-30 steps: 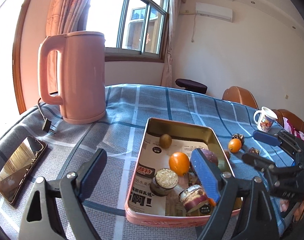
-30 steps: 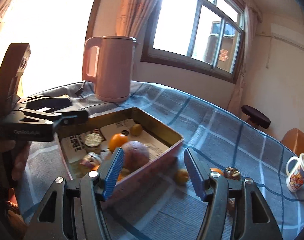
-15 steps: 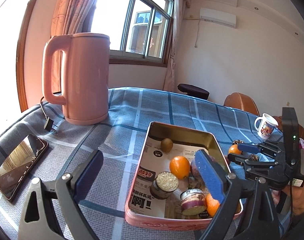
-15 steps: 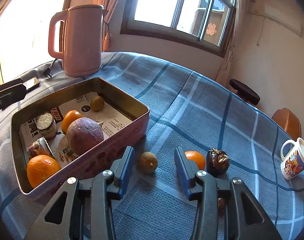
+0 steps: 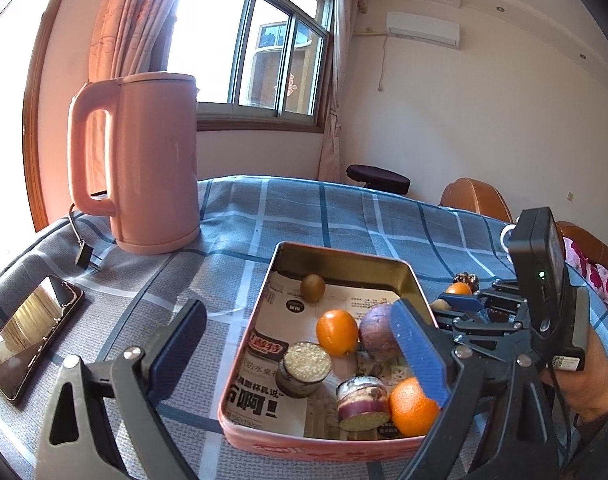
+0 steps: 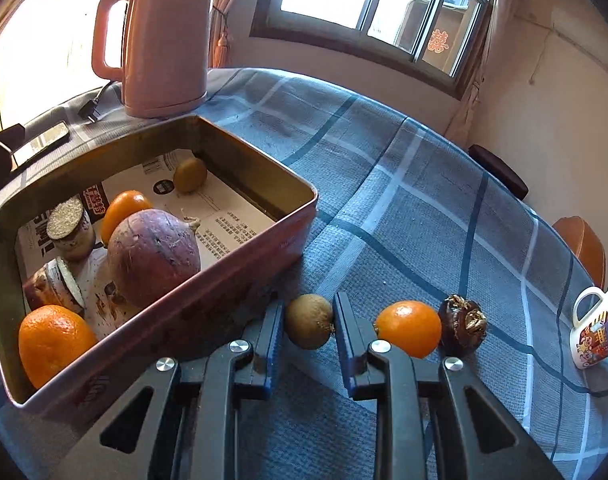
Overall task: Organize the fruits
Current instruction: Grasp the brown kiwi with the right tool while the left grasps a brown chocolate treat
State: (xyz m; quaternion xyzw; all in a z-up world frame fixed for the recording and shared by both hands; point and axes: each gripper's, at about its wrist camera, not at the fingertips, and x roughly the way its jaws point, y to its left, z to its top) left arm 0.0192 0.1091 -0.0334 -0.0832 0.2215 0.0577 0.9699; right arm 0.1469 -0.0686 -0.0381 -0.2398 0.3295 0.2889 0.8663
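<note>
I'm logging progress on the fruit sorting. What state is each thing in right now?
Right gripper: shut on the small brown kiwi, on the cloth.
Left gripper: open, empty.
Pink metal tin: open, partly filled.
Pink electric kettle: lid closed, unplugged.
Loose orange: outside tin.
Black smartphone: screen off.

Printed Chinese on tin's paper liner [image 5: 260,396]

A blue checked counter [image 6: 403,184] carries a pink kettle [image 6: 164,36] far left, a tin [image 6: 232,280], loose fruit [image 6: 407,328], a mug [image 6: 595,328] right.
</note>
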